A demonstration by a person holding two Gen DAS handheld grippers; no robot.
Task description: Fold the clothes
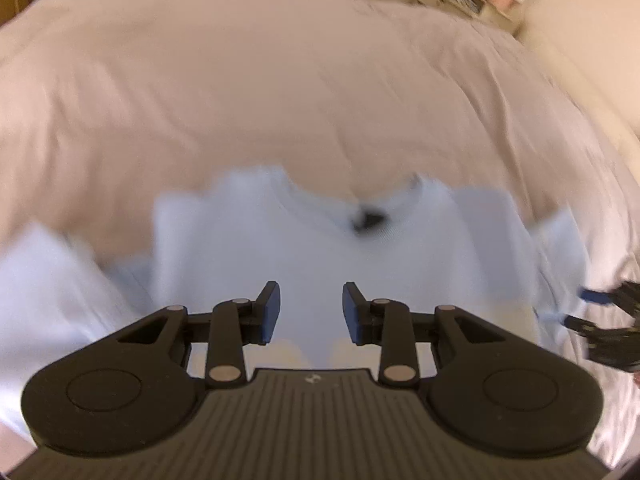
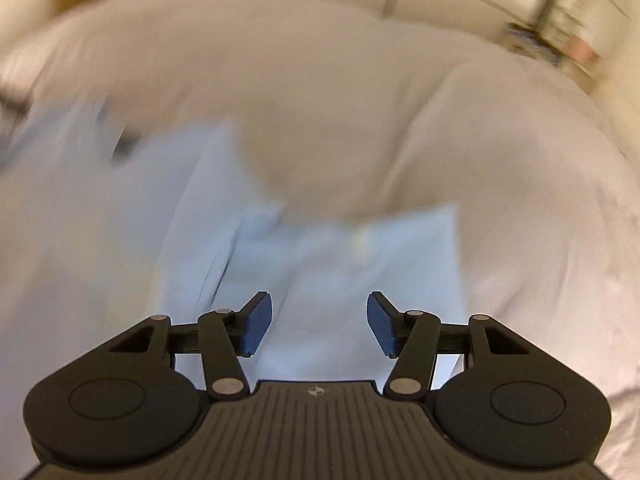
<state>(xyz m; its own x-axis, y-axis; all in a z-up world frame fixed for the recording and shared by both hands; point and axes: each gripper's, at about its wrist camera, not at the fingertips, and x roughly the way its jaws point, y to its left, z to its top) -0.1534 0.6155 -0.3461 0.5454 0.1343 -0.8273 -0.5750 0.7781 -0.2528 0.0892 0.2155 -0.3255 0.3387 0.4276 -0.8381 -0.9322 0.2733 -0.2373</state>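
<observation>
A pale blue T-shirt [image 1: 320,264] is lying flat on the bed [image 1: 240,80]. Both the left tongs [image 1: 311,312] and right tongs [image 2: 319,322] are hovering over the T-shirt, released and grasping nothing

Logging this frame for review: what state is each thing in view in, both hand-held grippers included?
Left hand-held gripper: open, nothing between its pads, above the shirt.
Right hand-held gripper: open, empty, over the shirt's sleeve.
White T-shirt: spread on the bed, collar away from the camera, not yet folded; edges blurred.
Bed cover: lies wrinkled under the shirt.
</observation>
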